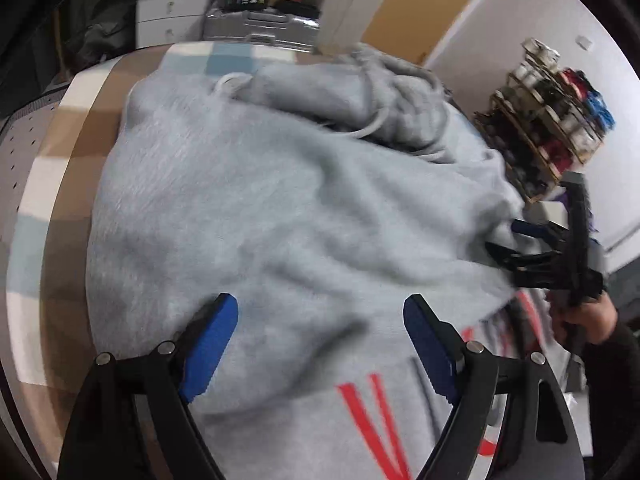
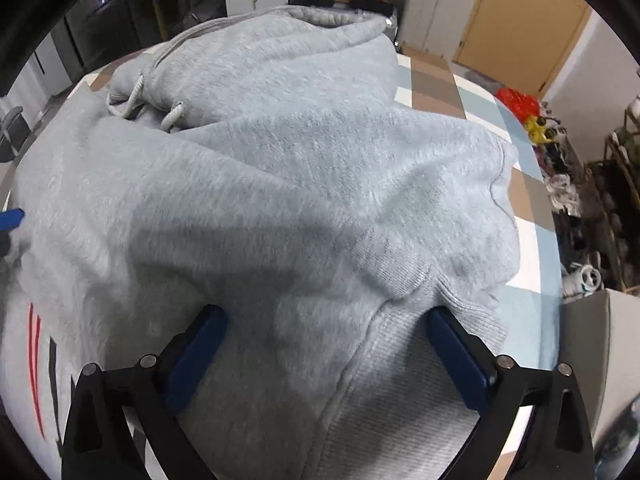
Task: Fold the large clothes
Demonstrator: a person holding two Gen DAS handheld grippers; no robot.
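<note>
Left gripper (image 1: 320, 344) spread wide, blue pads (image 1: 208, 356) apart, clasping nothing, poised just over the near part of the grey hoodie (image 1: 260, 208) by its red print (image 1: 376, 424). Right gripper (image 2: 326, 348) likewise splayed, empty, straddling the ribbed hem (image 2: 400, 400) at the hoodie's right edge. Hoodie bunched across the checked table (image 2: 528, 240), hood (image 2: 280, 52) and drawstrings (image 2: 134, 98) on the far side. Shoe rack (image 1: 556, 120) beyond, to the right.

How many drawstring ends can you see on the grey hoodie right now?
2. In the right wrist view, both white corded drawstring ends lie at the grey fleece hoodie's neck: one on the left, the other just right of it. More cord may be hidden in folds.
</note>
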